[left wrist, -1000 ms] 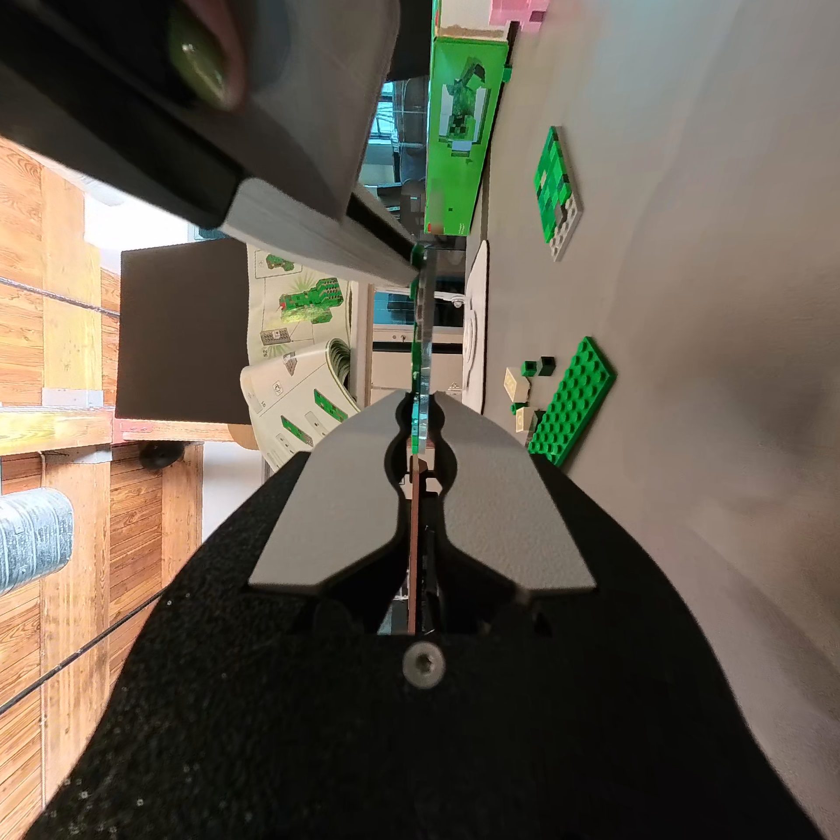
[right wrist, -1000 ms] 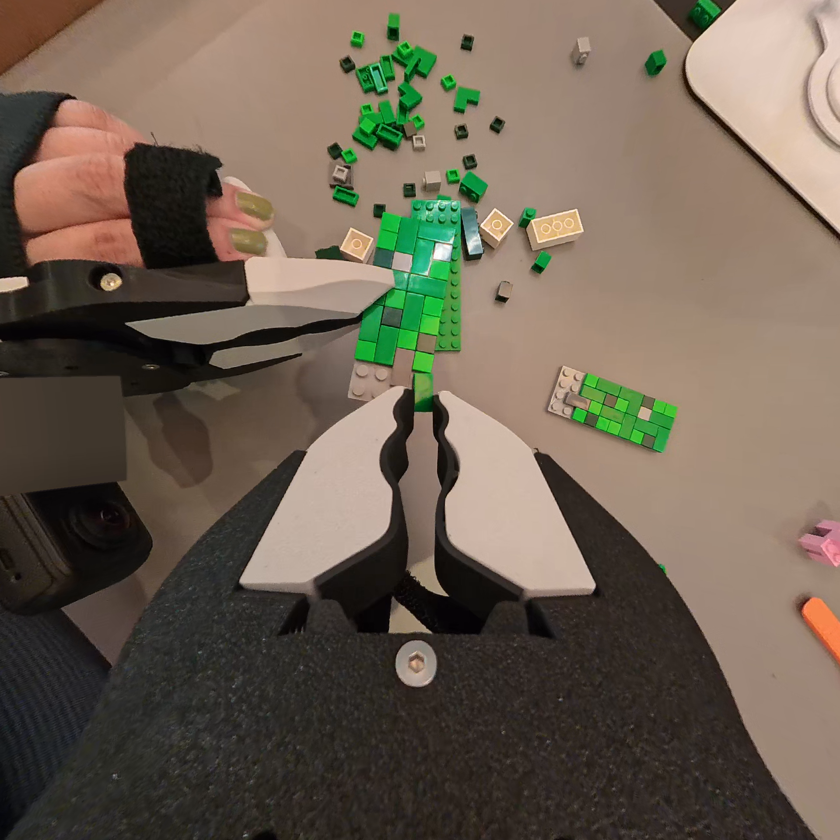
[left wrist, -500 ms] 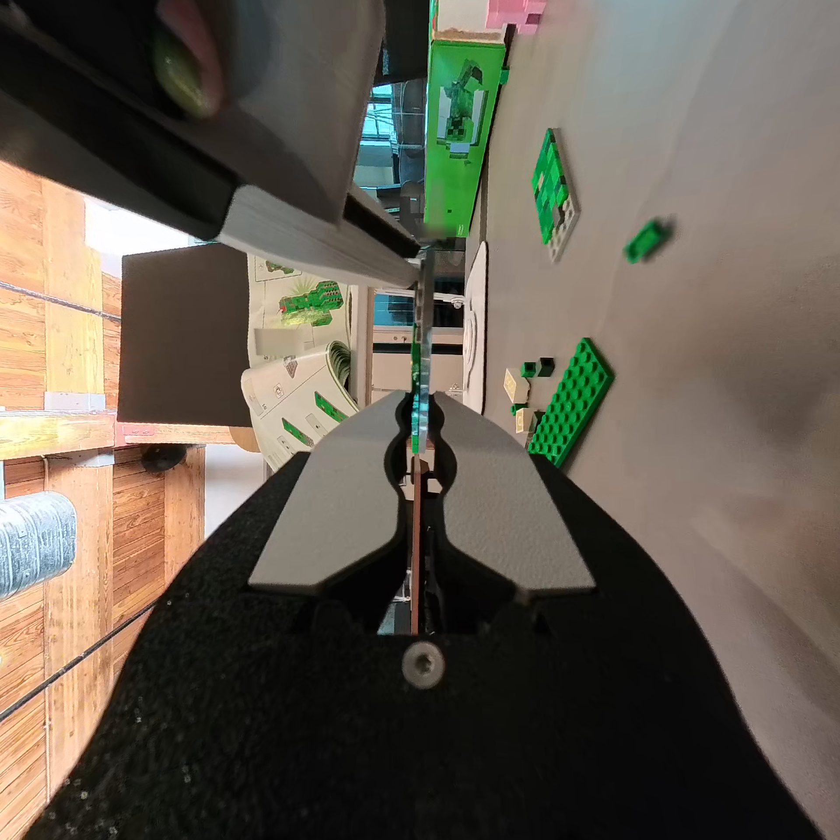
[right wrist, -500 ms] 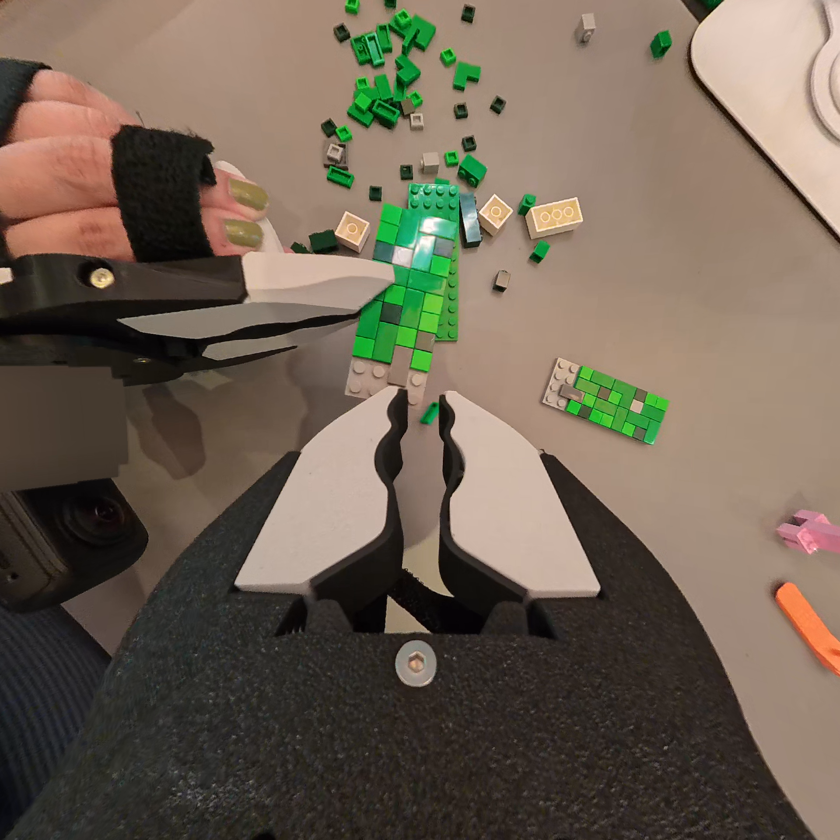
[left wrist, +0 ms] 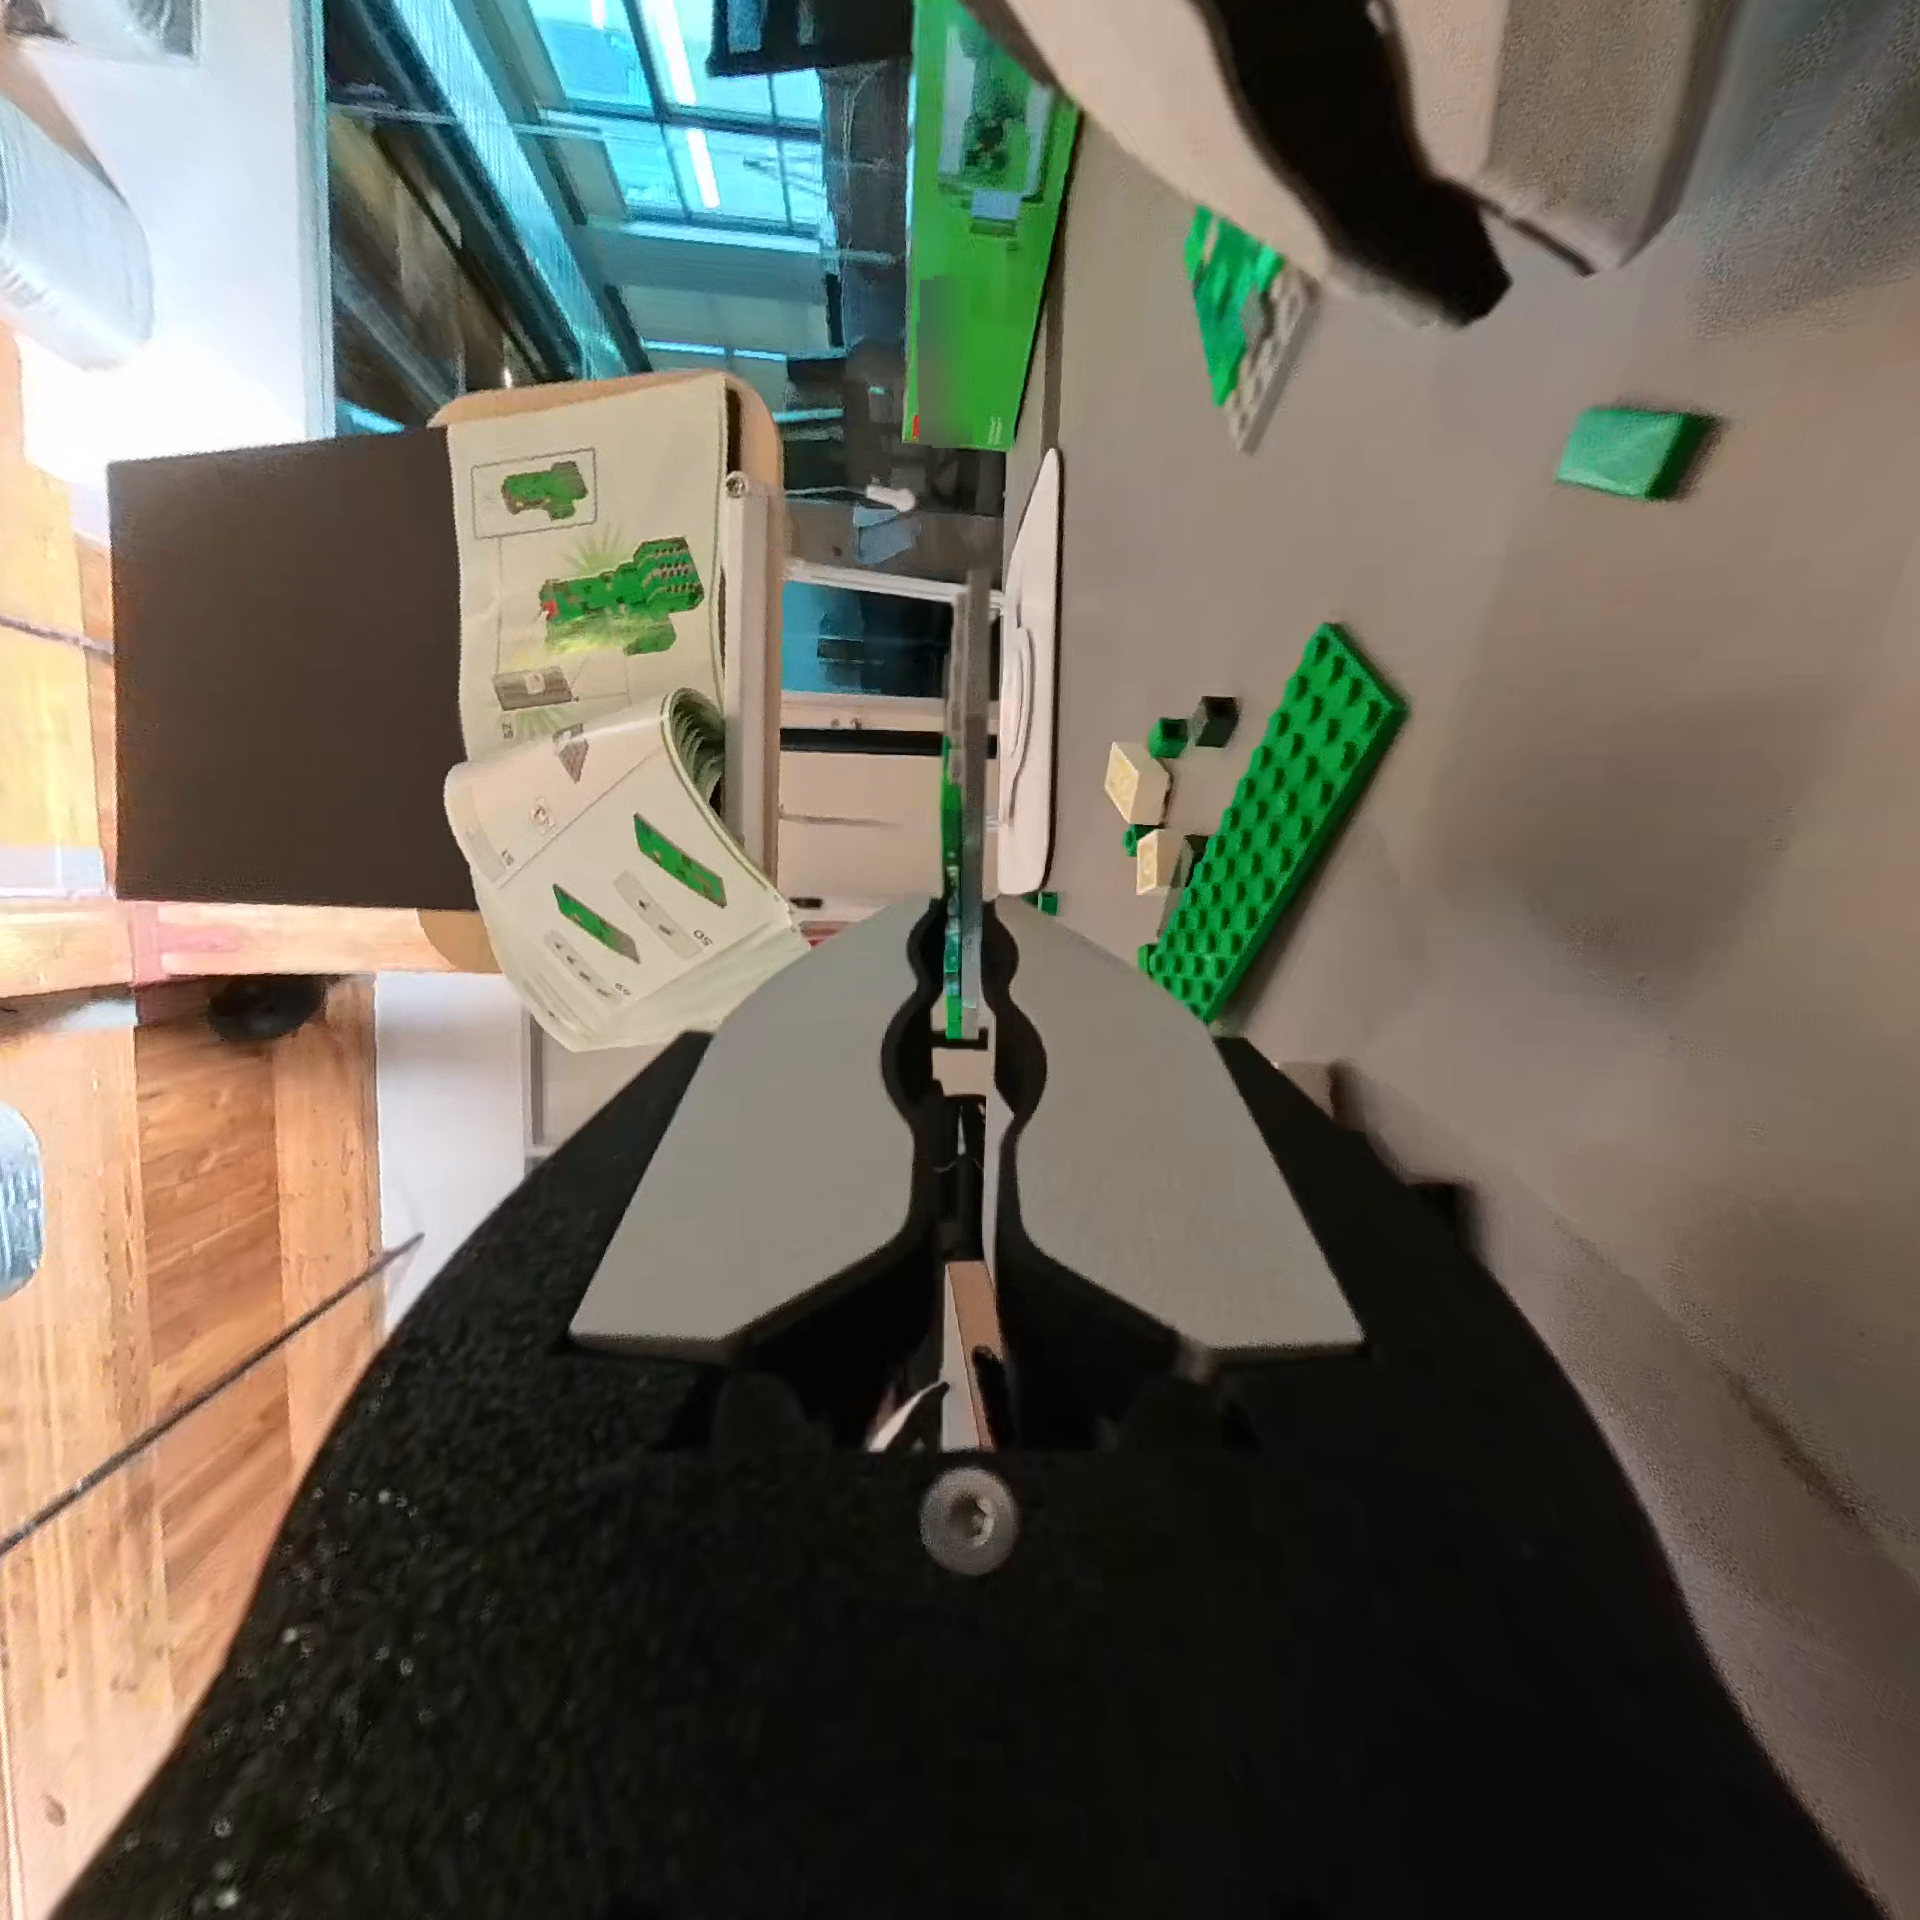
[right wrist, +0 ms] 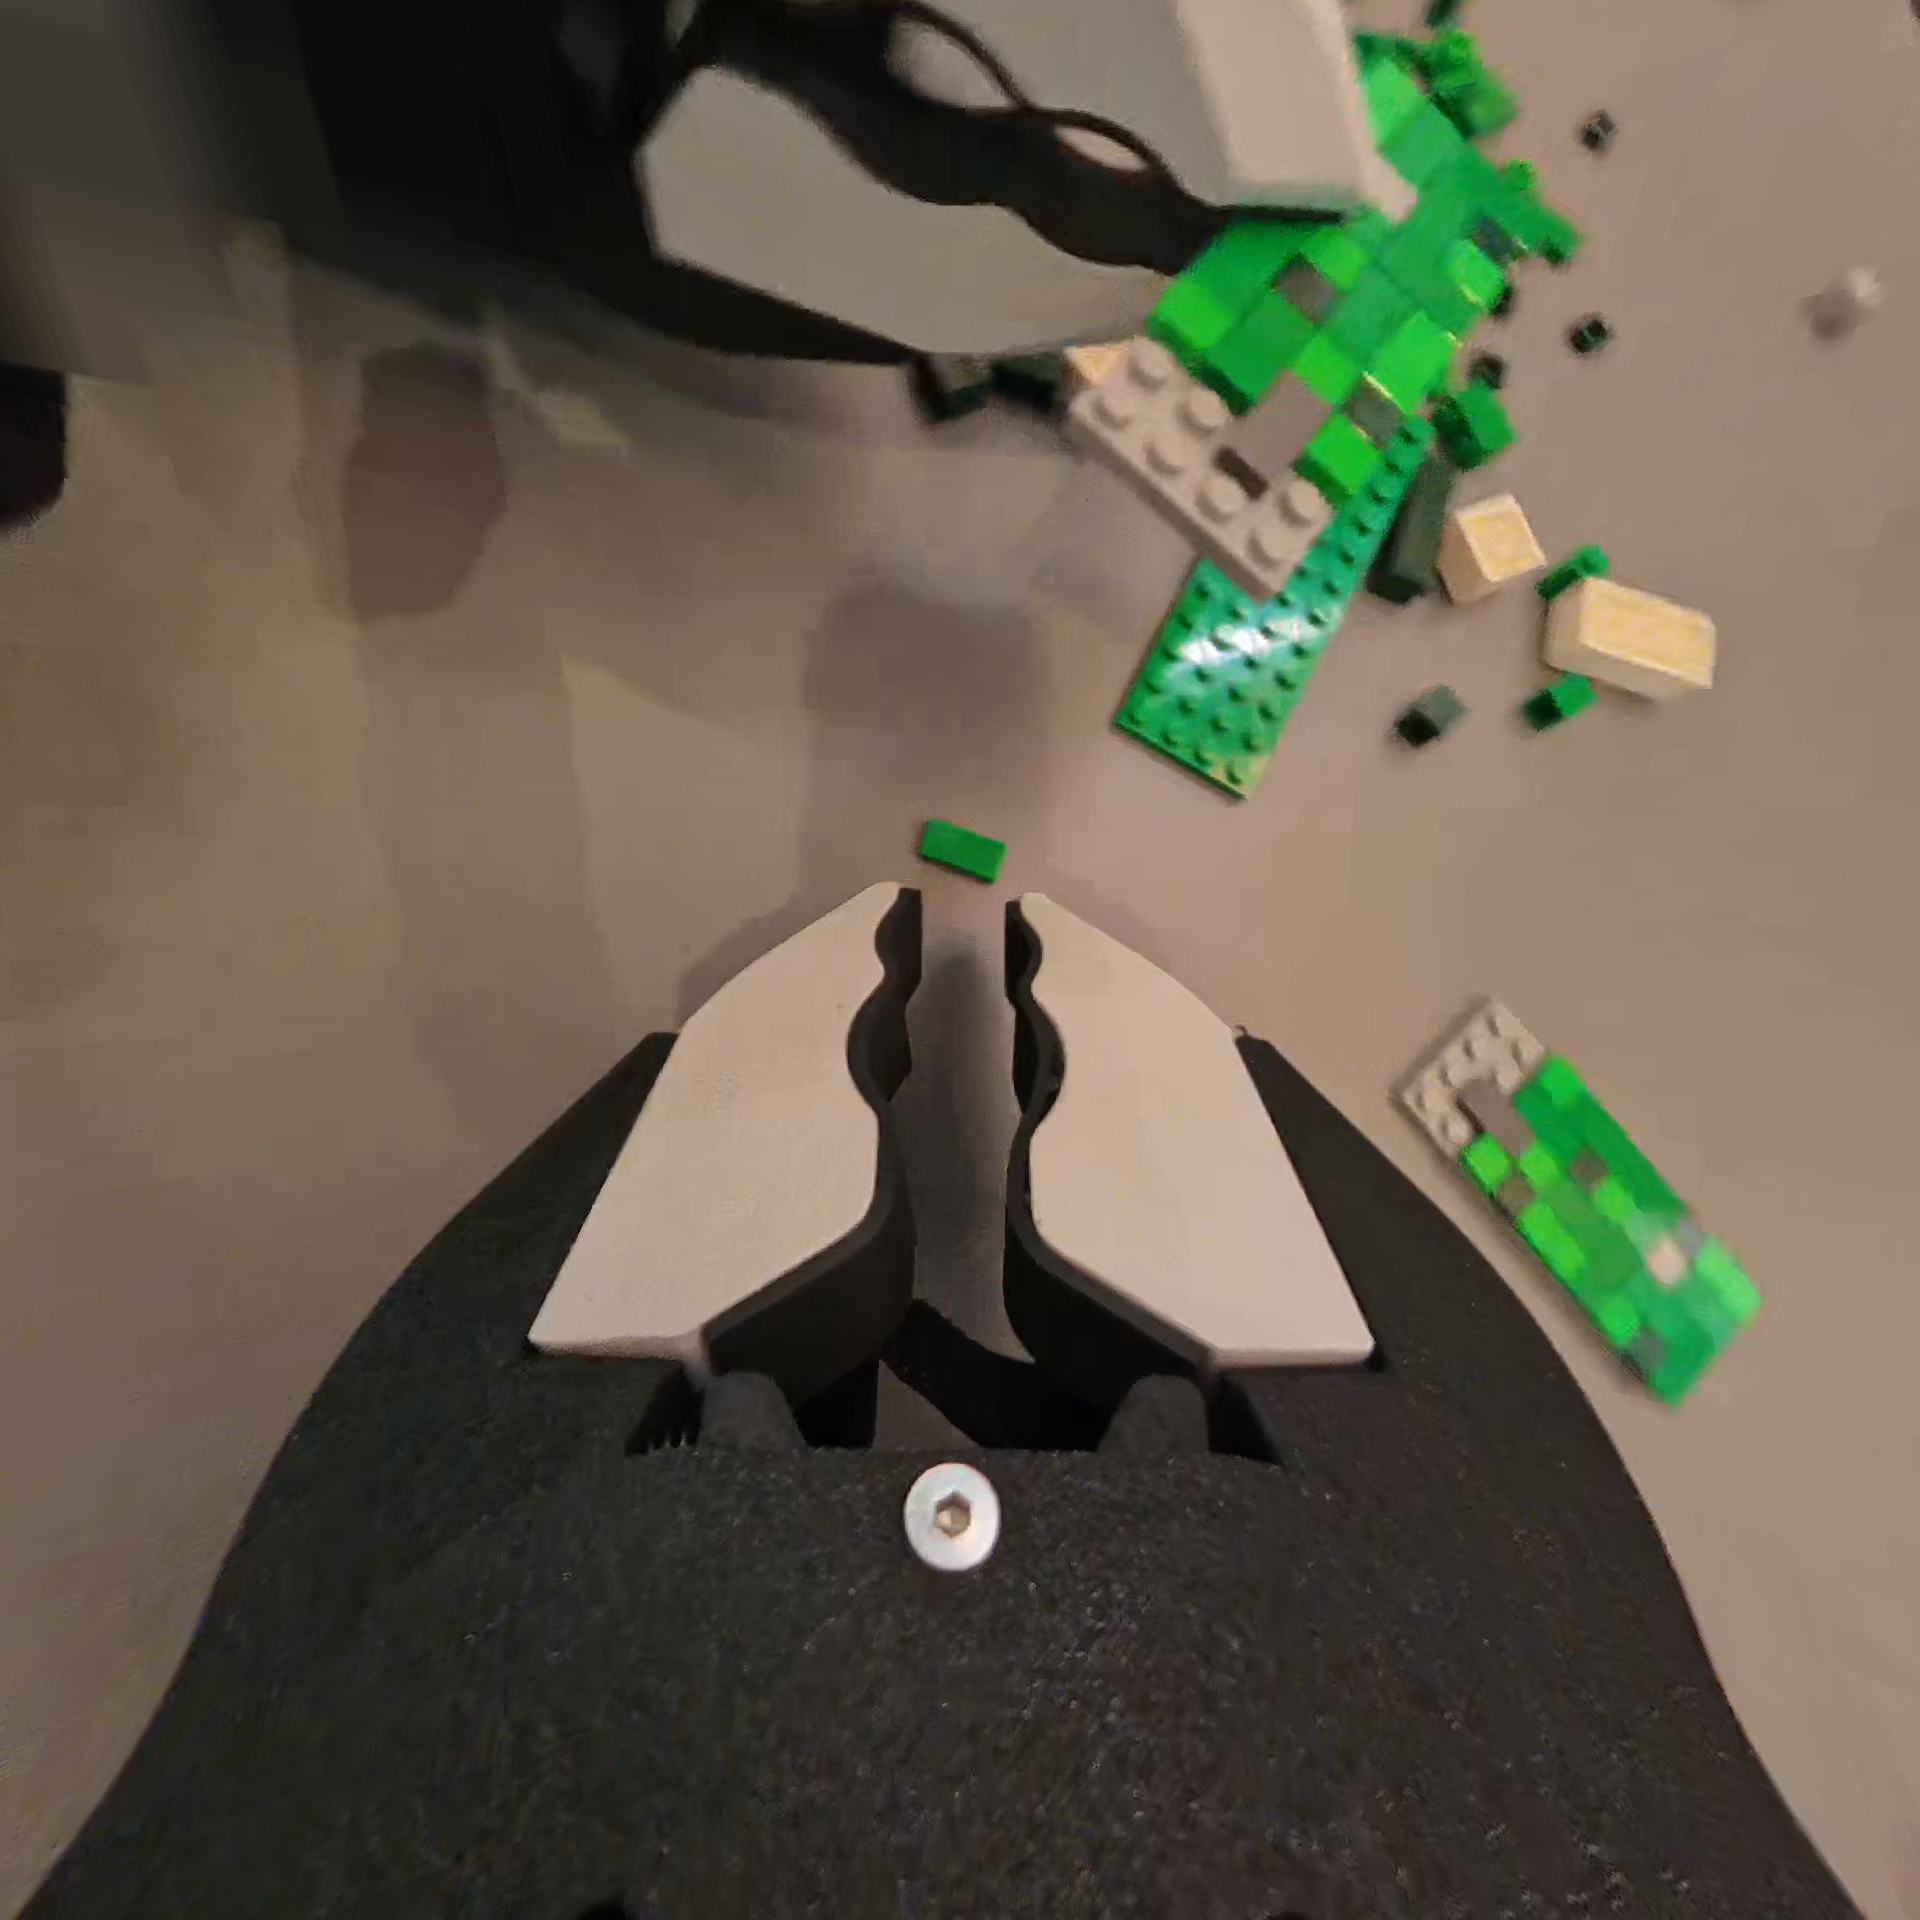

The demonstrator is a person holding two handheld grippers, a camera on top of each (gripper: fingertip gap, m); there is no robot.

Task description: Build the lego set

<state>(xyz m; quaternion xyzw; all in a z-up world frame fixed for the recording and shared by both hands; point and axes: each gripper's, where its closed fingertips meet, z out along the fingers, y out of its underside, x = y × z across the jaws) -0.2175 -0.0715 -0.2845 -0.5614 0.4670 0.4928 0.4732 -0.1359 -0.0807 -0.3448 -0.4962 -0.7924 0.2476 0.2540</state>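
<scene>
Though free, green tile [right wrist: 962, 852] just beyond right claw [right wrist: 962, 914]

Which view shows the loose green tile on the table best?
The right wrist view: the green tile lies flat on the grey table, sharp and unobstructed, just beyond the open right gripper, touching neither finger. The left wrist view shows the same tile only off to the side, blurred, far from the left gripper.

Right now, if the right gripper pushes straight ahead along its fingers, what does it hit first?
Most likely the small green tile, lying flat on the grey table just beyond the open right gripper, roughly in line with the gap. Height above the table is unclear.
</scene>
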